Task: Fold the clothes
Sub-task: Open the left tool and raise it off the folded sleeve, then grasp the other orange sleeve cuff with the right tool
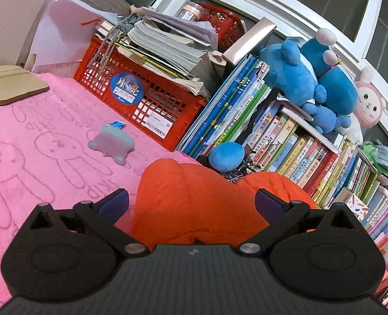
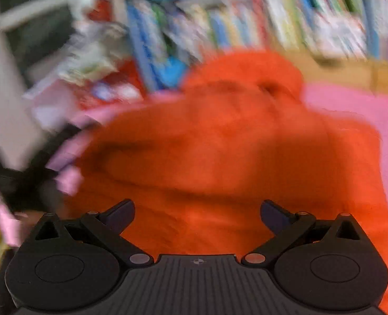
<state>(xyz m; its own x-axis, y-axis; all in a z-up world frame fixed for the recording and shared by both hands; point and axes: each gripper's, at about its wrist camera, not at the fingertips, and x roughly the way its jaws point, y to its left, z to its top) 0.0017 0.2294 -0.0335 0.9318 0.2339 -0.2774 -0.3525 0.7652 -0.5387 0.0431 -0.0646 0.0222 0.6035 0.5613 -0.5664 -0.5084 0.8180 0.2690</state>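
Here, both grippers hover above an orange garment (image 1: 194, 197) on a pink towel (image 1: 36, 144): left gripper (image 1: 191, 204) and right gripper (image 2: 198, 216) jaws spread wide, holding nothing.

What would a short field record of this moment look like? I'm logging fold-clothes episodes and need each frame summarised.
garment: orange garment, bunched, lying on the pink towel
left gripper: open, fingers either side of the garment's edge, not closed on it
right gripper: open, over the garment
right view: motion-blurred
nearby on towel: small grey-green toy, apart from the garment
background: red crate stacked with papers, bookshelf, blue plush toys
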